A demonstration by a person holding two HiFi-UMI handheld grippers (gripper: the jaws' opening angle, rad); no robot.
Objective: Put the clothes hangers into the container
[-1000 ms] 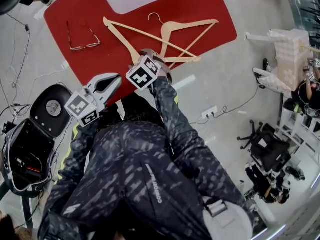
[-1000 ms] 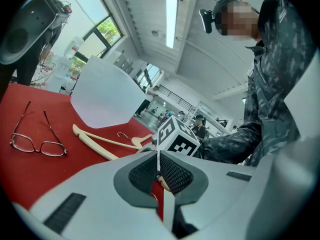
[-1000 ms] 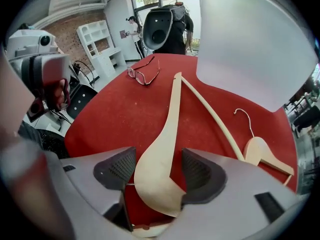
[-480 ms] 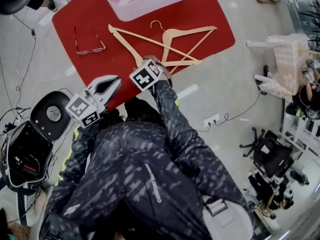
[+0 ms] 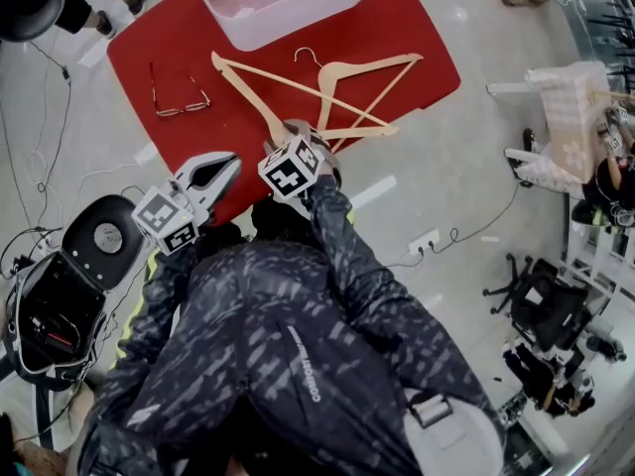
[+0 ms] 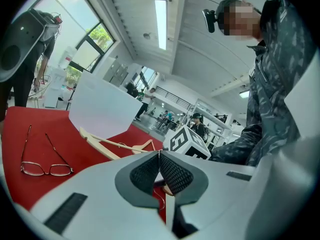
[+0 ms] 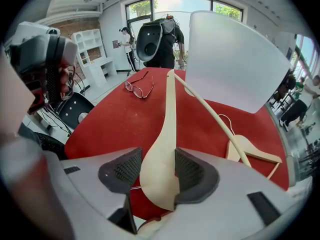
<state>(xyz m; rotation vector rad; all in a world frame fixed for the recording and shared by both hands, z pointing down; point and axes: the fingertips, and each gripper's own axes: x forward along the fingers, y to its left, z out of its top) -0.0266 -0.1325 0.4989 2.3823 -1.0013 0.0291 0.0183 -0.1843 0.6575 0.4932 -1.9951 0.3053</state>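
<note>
Progress: early by this reading; both hangers lie on the surface and neither is in the container.
Held hanger (image 5: 243,92): pale wood, flat on the red cloth and crossed with its mate; its neck sits between the right gripper's fingers.
Second hanger (image 5: 367,64): wood with a wire hook, untouched, on the side nearer the container.
Container (image 5: 268,28): pale translucent bin at the far edge of the surface; no hanger shows in the part in view.
Right gripper (image 7: 157,171): its fingers (image 7: 120,171) have just been closing and now press both sides of the held hanger's neck, standing fairly wide.
Left gripper (image 6: 159,171): fingers together, holding nothing, raised off to the side of the hangers.
Remaining: lift and deposit the first hanger, then the second.
Surface (image 5: 169,38): red-covered; a pair of glasses (image 5: 179,97) lies apart from the hangers.
Room: pale glossy floor (image 5: 437,167), a power strip (image 5: 424,242), an office chair (image 5: 541,310); large windows and white shelving in the right gripper view.
</note>
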